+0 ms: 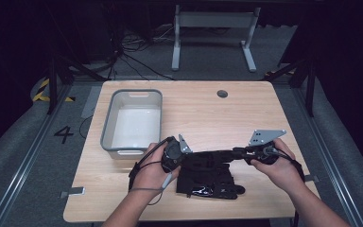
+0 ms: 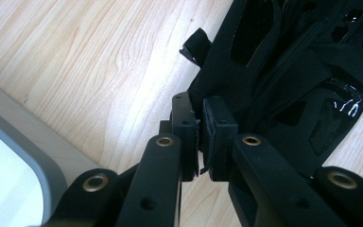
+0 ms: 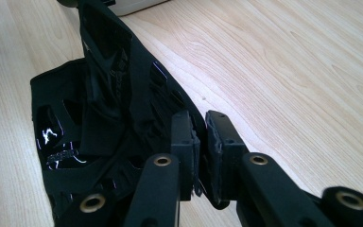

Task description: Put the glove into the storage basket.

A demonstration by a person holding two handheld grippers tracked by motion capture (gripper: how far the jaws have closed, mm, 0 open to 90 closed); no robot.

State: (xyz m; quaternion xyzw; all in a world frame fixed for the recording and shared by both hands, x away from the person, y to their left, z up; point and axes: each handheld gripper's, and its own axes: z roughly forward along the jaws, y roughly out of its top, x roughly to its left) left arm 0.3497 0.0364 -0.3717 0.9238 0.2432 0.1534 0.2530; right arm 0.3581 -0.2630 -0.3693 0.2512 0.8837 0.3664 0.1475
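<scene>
On the wooden desk point(image 1: 246, 101), near its front edge, both tongs, left point(image 2: 199, 135) and right point(image 3: 202, 142), pinch opposite edges of a limp, light black glove point(image 1: 208, 177), best held by its hems

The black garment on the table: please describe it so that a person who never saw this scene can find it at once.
Start at the wooden table and its grey bin at the left. The black garment lies near the front edge, right of the bin, one edge pulled taut between the left gripper and the right gripper. It is the only soft, dark cloth there, with shiny print.
</scene>
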